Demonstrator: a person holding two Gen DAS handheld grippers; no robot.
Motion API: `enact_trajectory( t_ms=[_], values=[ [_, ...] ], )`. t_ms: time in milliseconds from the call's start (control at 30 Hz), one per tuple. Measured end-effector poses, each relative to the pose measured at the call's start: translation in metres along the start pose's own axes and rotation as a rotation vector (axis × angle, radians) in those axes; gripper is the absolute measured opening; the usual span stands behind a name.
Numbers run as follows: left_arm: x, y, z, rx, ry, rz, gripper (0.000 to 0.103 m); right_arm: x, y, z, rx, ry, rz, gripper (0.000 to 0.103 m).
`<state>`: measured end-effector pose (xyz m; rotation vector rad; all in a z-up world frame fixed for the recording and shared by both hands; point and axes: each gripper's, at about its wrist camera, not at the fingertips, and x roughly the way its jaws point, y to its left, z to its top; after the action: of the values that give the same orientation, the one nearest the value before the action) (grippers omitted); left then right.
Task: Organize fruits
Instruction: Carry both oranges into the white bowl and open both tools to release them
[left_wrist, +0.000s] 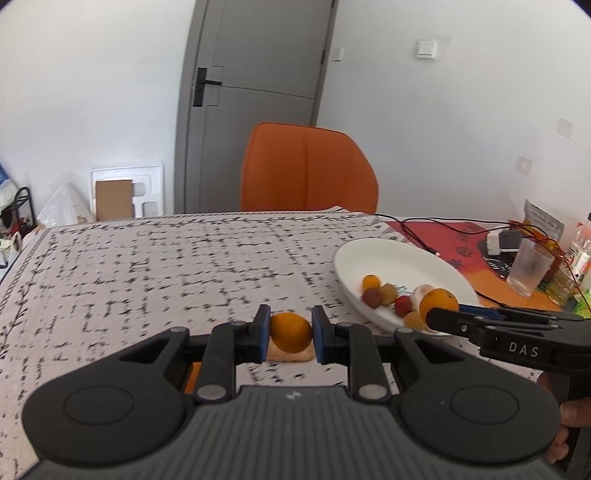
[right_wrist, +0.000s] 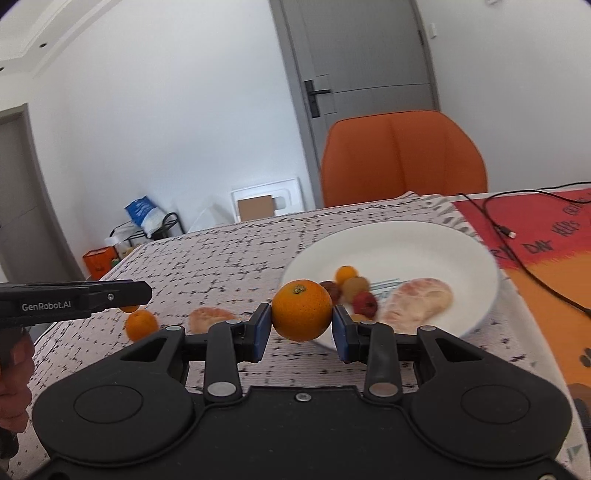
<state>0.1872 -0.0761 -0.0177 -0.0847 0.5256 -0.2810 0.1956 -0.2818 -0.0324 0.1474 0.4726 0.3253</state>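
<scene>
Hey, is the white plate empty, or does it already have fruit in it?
Not empty. The white plate already holds a peeled pomelo piece and several small fruits, among them a small orange and a red one.

"DAS" is printed on the right gripper (left_wrist: 441, 308), and "GenRobot.AI" on the left gripper (right_wrist: 146, 293).

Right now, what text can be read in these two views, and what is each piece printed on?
"DAS": side of the right gripper.
"GenRobot.AI": side of the left gripper.
Dark lettering on the red-orange mat: too blurred to read.
Print on the pouch and the bottle: too small to read.
</scene>
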Motion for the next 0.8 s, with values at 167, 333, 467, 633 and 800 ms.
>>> enact_trajectory(
  t_ms=[167,333,467,633,800],
  values=[
    [0.012,-0.015,0.006,0.024,0.005,-0.031,0.022,-0.004,-0.015,-0.001,0.024,-0.014,-0.034,0.034],
    [0.023,-0.03,0.011,0.048,0.011,-0.049,0.022,-0.008,-0.03,-0.001,0.047,-0.023,-0.056,0.034],
    [0.031,-0.04,0.013,0.061,0.018,-0.059,0.022,-0.009,-0.04,-0.001,0.061,-0.029,-0.069,0.034],
    [0.039,-0.053,0.016,0.081,0.024,-0.07,0.022,-0.01,-0.049,-0.001,0.073,-0.04,-0.073,0.034],
    [0.046,-0.061,0.017,0.097,0.031,-0.08,0.022,-0.008,-0.055,-0.001,0.085,-0.035,-0.072,0.039]
  ],
)
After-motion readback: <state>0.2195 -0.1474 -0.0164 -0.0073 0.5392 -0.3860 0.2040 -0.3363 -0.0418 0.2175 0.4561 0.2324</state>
